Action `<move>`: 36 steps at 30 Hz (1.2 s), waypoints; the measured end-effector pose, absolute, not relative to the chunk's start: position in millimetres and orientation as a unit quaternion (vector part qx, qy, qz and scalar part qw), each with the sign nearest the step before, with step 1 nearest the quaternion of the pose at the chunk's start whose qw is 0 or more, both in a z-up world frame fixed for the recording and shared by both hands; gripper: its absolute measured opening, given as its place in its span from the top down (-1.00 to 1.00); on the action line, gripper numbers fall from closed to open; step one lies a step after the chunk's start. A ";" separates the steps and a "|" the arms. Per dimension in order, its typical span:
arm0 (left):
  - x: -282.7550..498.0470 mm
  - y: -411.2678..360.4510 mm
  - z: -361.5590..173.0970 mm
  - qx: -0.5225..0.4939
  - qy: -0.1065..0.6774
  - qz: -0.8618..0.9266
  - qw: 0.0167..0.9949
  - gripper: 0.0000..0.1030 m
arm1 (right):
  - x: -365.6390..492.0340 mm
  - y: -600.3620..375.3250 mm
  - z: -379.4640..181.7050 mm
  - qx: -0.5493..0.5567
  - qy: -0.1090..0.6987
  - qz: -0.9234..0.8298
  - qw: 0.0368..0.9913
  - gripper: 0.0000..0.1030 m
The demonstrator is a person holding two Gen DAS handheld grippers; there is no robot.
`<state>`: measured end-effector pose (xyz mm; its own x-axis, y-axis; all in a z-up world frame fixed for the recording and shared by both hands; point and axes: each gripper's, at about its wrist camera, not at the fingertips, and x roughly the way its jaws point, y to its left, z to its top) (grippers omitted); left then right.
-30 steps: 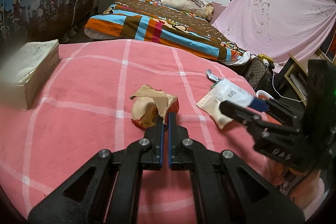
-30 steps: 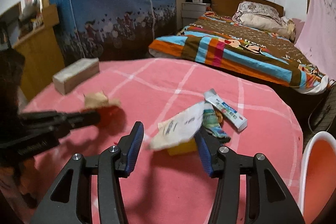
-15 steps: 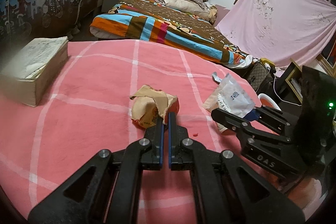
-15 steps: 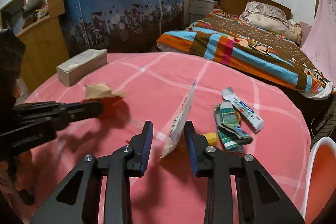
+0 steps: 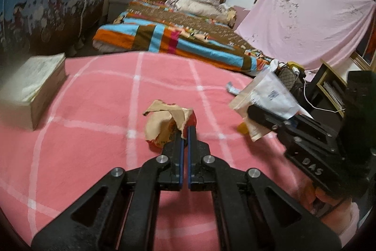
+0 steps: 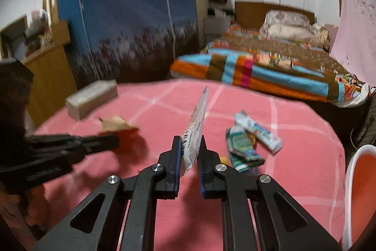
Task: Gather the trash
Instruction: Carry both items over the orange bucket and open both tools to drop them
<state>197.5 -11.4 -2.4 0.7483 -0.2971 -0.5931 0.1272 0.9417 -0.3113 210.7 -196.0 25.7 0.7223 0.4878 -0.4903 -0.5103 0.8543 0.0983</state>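
My left gripper [image 5: 185,131] is shut on a crumpled brown and red paper wrapper [image 5: 164,124] that rests on the pink checked tablecloth [image 5: 94,133]. My right gripper [image 6: 189,145] is shut on a white plastic packet [image 6: 197,121] and holds it upright above the cloth. The packet also shows in the left wrist view [image 5: 268,95], and the left gripper with the wrapper [image 6: 117,127] shows in the right wrist view. A white and blue tube [image 6: 258,131], a green wrapper [image 6: 242,149] and a small yellow piece [image 6: 223,159] lie on the cloth to the right.
A thick book [image 5: 30,86] lies at the table's far left. A white-rimmed orange bin [image 6: 362,192] stands off the table's right edge. A bed with a striped blanket [image 5: 176,44] stands beyond the table, and a pink sheet [image 5: 305,22] hangs at the right.
My right gripper has closed on the white packet and lifted it upright off the cloth, uncovering the green wrapper and yellow piece. My left gripper has stayed shut on the brown wrapper.
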 end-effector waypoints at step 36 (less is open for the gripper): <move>199.1 -257.4 66.6 0.018 0.153 -0.367 0.918 1.00 | 154.4 -412.7 55.5 0.066 0.052 -0.093 0.992 0.79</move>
